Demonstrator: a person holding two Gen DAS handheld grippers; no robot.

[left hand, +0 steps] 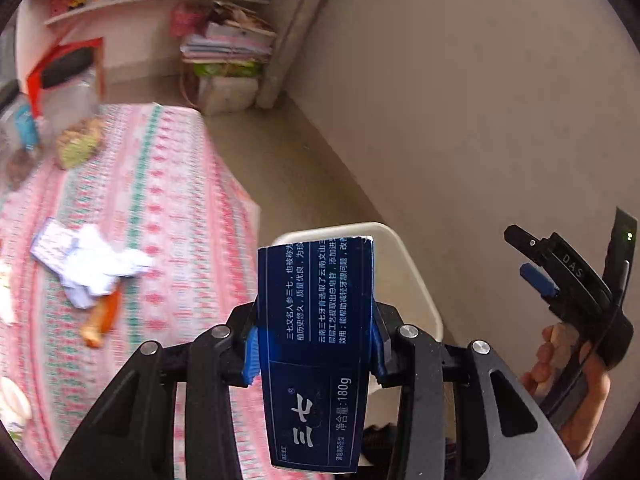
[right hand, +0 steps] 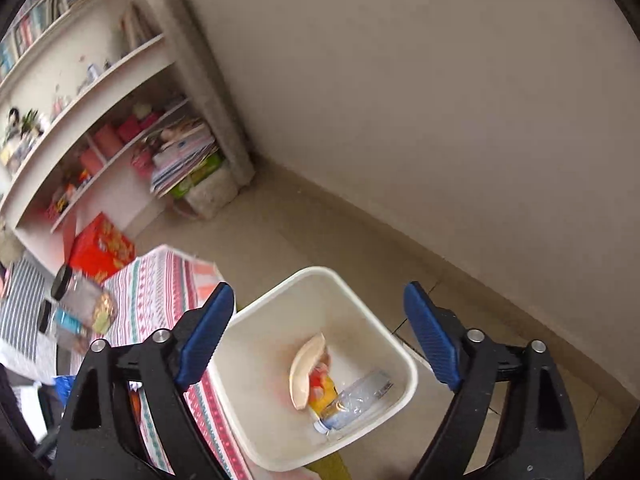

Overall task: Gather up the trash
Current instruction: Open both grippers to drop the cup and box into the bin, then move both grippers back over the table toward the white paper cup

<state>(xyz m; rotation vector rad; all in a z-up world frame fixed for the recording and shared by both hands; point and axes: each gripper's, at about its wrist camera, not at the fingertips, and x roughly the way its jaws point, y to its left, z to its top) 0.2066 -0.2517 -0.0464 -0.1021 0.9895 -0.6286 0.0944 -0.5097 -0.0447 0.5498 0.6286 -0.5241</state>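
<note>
Left gripper (left hand: 314,350): jaws clamped on a dark blue toothpaste box (left hand: 316,344), held upright above the white bin (left hand: 416,280).
Right gripper (right hand: 320,332): jaws spread wide, nothing between them, over the bin's mouth.
Bin contents: a plastic bottle (right hand: 356,402), a yellow wrapper (right hand: 326,392), a cream curved piece (right hand: 306,372).
Table (left hand: 168,184): crumpled white paper (left hand: 100,270) and an orange scrap (left hand: 102,320) on the patterned cloth.

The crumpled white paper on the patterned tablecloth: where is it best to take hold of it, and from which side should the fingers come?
Grip the crumpled white paper across its bunched middle, coming down from above. It lies low and loose on the patterned tablecloth, with a flat card under its left edge and an orange wrapper at its near side, so a side approach would likely snag those. The view is blurred; its exact folds cannot be told.
</note>
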